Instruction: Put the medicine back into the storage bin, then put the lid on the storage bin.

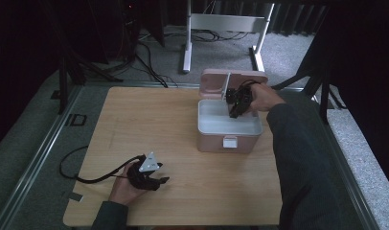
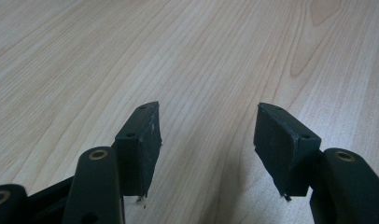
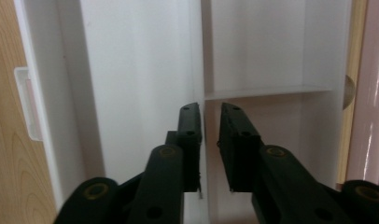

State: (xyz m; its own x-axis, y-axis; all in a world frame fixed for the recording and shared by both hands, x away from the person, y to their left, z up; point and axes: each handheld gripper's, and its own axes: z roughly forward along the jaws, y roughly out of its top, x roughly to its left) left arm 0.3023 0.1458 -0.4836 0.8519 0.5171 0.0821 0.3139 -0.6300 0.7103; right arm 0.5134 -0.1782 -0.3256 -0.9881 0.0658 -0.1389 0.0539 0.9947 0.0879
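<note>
A pink box [image 1: 211, 141] with a white inside stands open at the table's back right, its lid [image 1: 212, 77] tilted back. My right gripper [image 1: 234, 113] points down into the box near its back wall. In the right gripper view its jaws [image 3: 210, 108] stand a little apart on either side of a thin white panel [image 3: 201, 56] seen edge-on, and the right pad is clear of it. That panel [image 1: 227, 86] rises upright by the lid in the high view. My left gripper [image 1: 163, 181] rests on the table at the front left, open [image 2: 208, 109] with only bare wood between its jaws.
The wooden table [image 1: 149, 120] has free surface left of the box. A white latch [image 1: 229, 142] sits on the box's front wall. The left gripper's cable [image 1: 70, 167] loops off the table's left edge. A white frame [image 1: 221, 28] and cables lie on the floor beyond.
</note>
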